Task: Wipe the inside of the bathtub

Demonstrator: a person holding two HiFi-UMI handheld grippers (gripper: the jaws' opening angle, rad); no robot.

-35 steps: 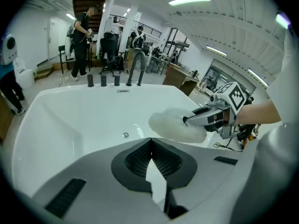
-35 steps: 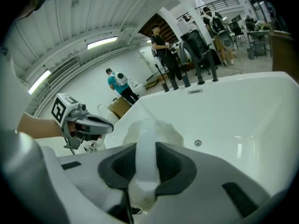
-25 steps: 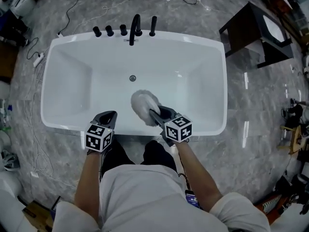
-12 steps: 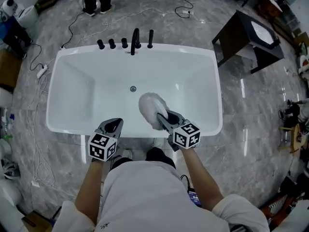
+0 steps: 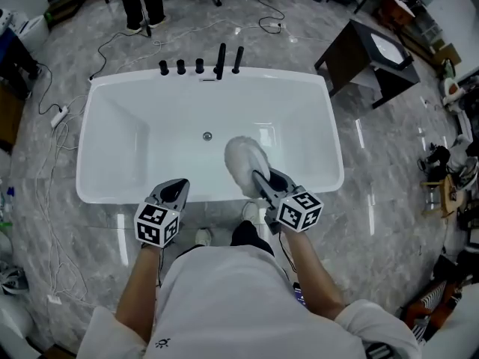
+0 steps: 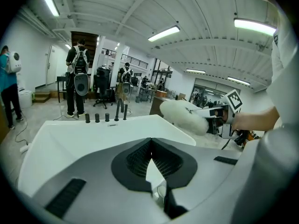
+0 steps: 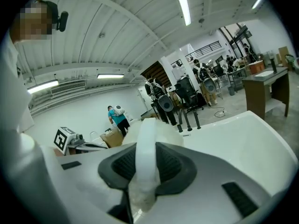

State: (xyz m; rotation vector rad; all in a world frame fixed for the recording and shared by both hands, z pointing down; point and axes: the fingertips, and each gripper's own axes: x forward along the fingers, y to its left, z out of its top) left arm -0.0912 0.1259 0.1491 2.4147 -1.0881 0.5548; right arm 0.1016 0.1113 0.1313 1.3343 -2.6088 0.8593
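A white freestanding bathtub [image 5: 105, 111] fills the middle of the head view, its drain [image 5: 207, 135] at the centre of the floor and black taps [image 5: 219, 61] on the far rim. My right gripper [image 5: 263, 183] is shut on the handle of a fluffy white duster [image 5: 245, 161], held above the tub's near right part. In the right gripper view the white handle [image 7: 145, 157] runs between the closed jaws. My left gripper [image 5: 173, 191] hangs at the tub's near rim, shut with nothing in it. The left gripper view shows the duster [image 6: 183, 116] off to the right.
A dark side table [image 5: 365, 58] stands right of the tub. Cables [image 5: 45, 193] trail over the grey marble floor on the left. People [image 6: 77, 80] stand beyond the tub's far end, near office chairs. Clutter lines the right edge of the room.
The view has drawn back from the tub. Both grippers and the duster have come up and toward the near rim, the duster shifting slightly right.
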